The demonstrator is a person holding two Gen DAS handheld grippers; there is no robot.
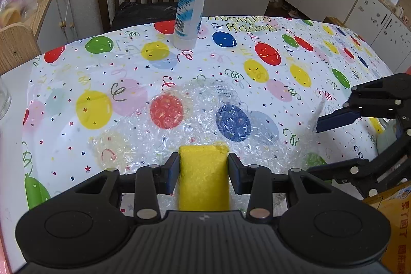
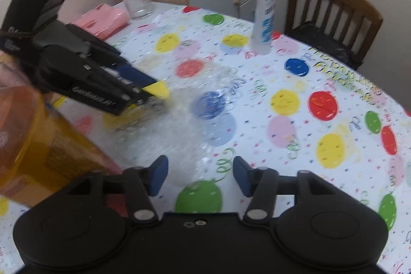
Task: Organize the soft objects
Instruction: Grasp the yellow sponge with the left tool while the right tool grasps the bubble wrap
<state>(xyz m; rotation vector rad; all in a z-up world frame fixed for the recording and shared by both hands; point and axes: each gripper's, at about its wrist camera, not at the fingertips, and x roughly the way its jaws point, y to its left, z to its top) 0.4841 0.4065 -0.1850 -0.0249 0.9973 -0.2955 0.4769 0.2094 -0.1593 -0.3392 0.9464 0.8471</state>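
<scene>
Yellow sponge (image 1: 203, 171) sits pinched in the left tongs (image 1: 203, 172) above the bubble wrap (image 1: 205, 114) on the bench (image 1: 321, 48), its long axis along the fingers, while the right tongs (image 2: 200, 176) stand spread and empty nearby.

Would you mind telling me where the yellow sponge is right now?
The yellow sponge is clamped in the left tongs, low centre in the left wrist view, above the bubble wrap spread on the balloon tablecloth.

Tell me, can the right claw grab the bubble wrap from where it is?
Probably yes. The right claw is open and empty, with the bubble wrap lying just ahead; nothing sits between them.
</scene>
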